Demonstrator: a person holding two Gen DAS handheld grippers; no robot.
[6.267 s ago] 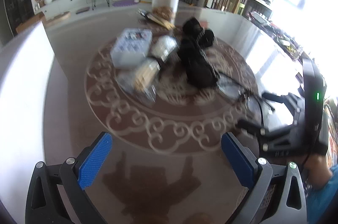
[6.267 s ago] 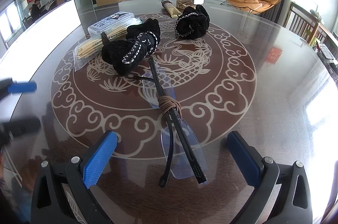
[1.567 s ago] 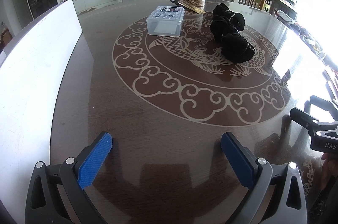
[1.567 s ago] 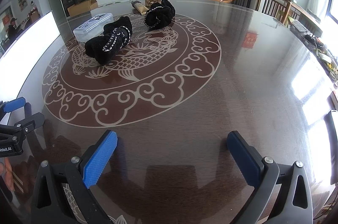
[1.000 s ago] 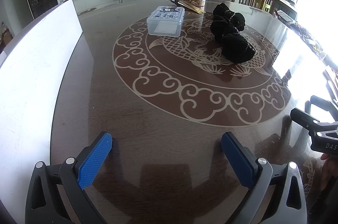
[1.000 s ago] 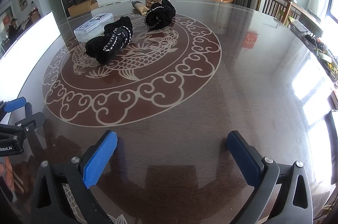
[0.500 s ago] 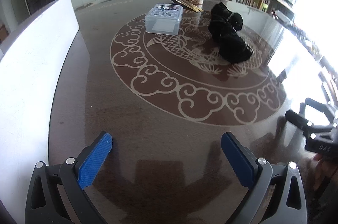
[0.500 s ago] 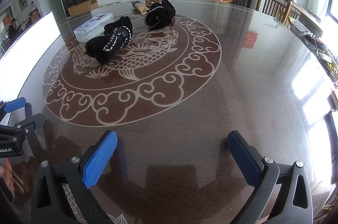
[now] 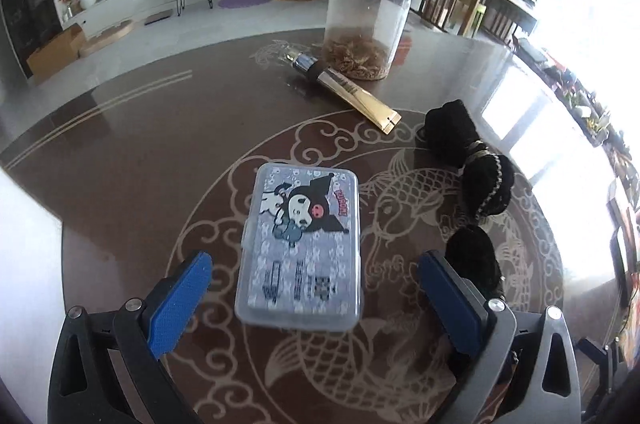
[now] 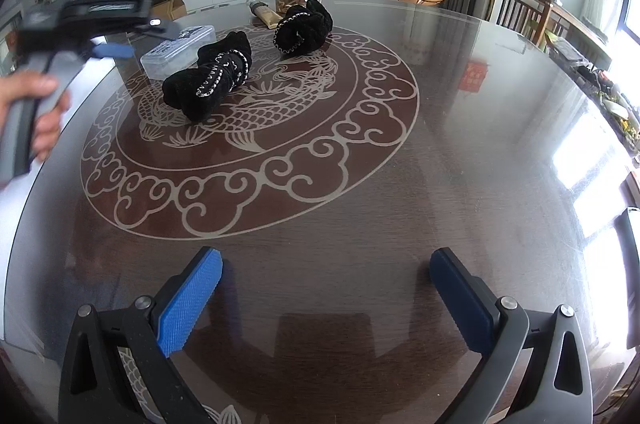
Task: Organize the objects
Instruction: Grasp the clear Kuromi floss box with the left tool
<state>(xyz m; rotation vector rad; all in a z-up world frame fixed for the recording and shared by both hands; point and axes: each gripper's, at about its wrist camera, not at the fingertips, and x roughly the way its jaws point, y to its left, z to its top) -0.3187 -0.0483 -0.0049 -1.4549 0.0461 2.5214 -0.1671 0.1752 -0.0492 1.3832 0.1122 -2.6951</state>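
Note:
A clear plastic box (image 9: 302, 248) with a cartoon lid lies flat on the round table, and my left gripper (image 9: 316, 298) stands open around its near end, fingers apart from its sides. In the right wrist view the box (image 10: 178, 52) sits at the far left under the left gripper (image 10: 114, 50), held by a hand (image 10: 40, 112). Two black knitted bundles (image 9: 470, 160) (image 9: 474, 258) lie right of the box; the right wrist view shows them too (image 10: 210, 80) (image 10: 304, 26). My right gripper (image 10: 326, 298) is open over bare table near the front edge.
A tall clear jar (image 9: 366, 24) with dried bits stands at the table's far side, a gold foil tube (image 9: 346, 90) lying before it. The table (image 10: 460, 144) is a dark glossy round with a carp medallion. Chairs and windows line the right.
My left gripper has moved far forward across the table and now straddles the cartoon box. The right gripper has stayed where it was.

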